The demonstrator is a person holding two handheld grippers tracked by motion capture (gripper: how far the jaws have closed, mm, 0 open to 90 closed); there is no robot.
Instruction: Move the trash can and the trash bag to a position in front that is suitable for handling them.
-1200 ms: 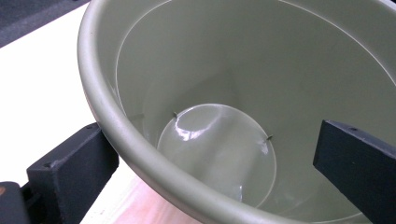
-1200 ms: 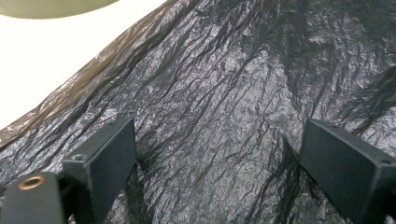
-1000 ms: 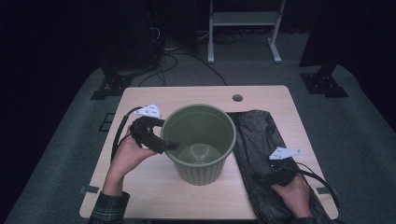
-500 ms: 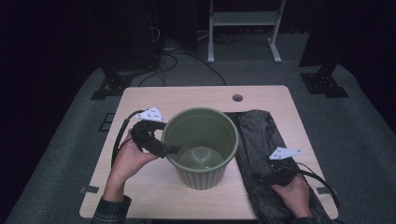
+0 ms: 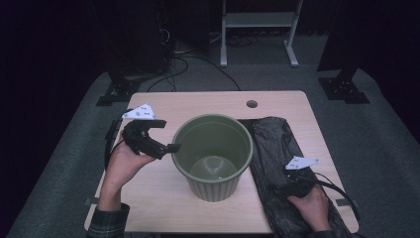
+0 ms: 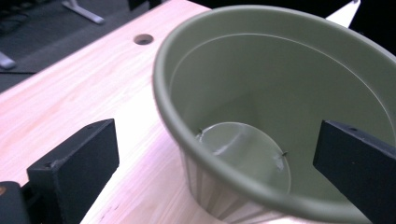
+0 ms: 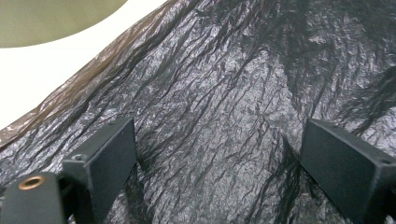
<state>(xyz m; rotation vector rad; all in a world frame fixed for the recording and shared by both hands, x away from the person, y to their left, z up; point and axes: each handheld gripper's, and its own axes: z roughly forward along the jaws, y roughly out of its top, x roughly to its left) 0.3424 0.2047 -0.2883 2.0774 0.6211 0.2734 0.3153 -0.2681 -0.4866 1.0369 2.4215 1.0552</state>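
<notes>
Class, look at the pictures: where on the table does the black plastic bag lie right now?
In the high view the black plastic bag lies flat on the table's right side, beside the green bin, under the right gripper.

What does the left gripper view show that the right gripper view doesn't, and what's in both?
The left gripper view looks into the green bucket: its rim, its pale round bottom, a wide stretch of wooden table and the table's cable hole. The right gripper view gives the creased black plastic bag close up, lying under that gripper's jaws. Both share open black jaws, some table surface and part of the bucket, which in the right gripper view is just a green edge in the corner.
</notes>
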